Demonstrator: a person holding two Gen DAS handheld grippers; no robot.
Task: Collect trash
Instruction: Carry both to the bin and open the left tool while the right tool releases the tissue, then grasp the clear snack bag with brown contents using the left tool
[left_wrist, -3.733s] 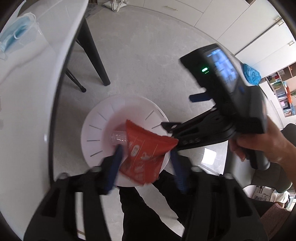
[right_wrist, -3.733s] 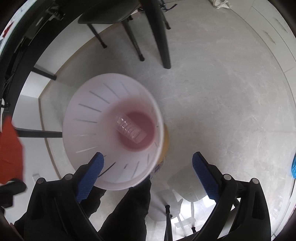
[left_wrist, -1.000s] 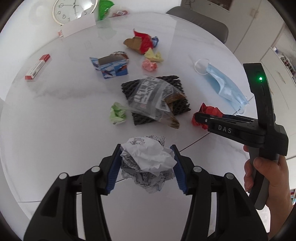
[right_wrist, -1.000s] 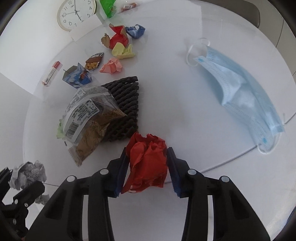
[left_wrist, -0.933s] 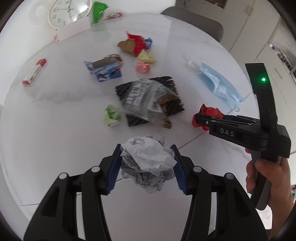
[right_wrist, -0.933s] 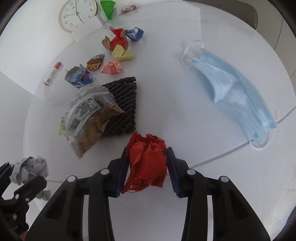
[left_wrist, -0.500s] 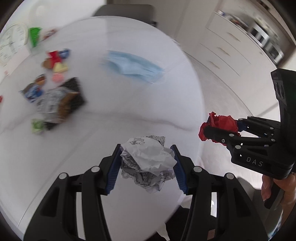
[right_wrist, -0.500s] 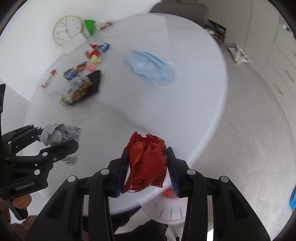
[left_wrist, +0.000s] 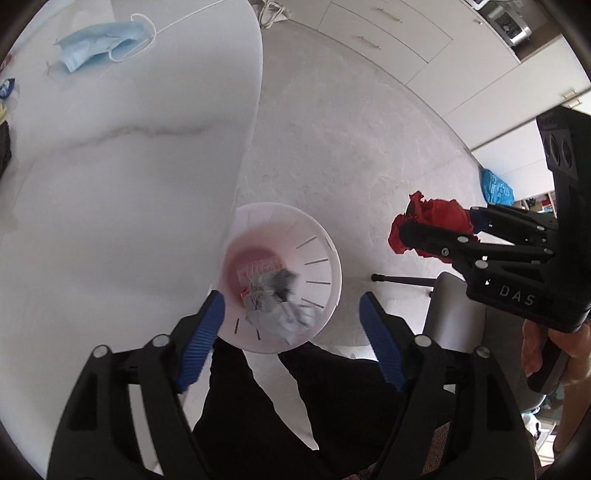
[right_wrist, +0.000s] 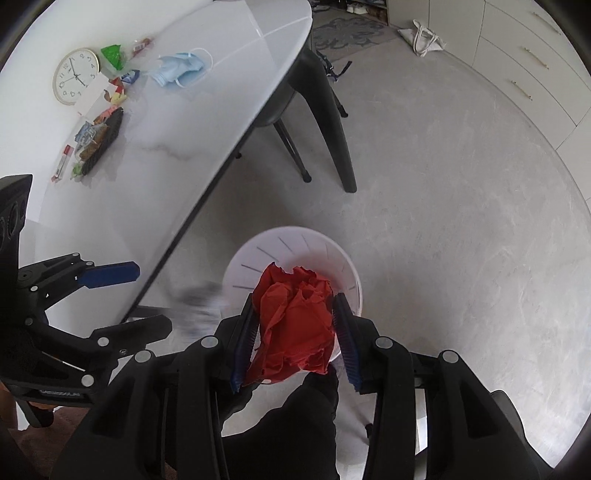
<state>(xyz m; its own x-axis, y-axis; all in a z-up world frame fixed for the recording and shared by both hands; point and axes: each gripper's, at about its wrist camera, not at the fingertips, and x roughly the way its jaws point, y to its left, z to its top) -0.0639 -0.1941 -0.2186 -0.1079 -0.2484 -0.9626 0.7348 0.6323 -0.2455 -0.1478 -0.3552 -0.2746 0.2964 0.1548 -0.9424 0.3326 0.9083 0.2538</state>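
Note:
A white slotted bin stands on the floor beside the table's edge. Above it my left gripper has its jaws opening, with nothing between them. The crumpled printed paper ball is blurred, falling into the bin over other wrappers; in the right wrist view the paper ball is a grey smear beside the rim. My right gripper is shut on a crumpled red wrapper, over the bin's near side.
The white marble table carries a blue face mask, a clock and several wrappers. Black table legs and a chair stand beyond. A person's dark trouser legs are below the bin. White cabinets line the far wall.
Both grippers swung from over the table to above the floor bin. The left jaws spread apart and let go of the paper ball, which drops. The red wrapper stays gripped.

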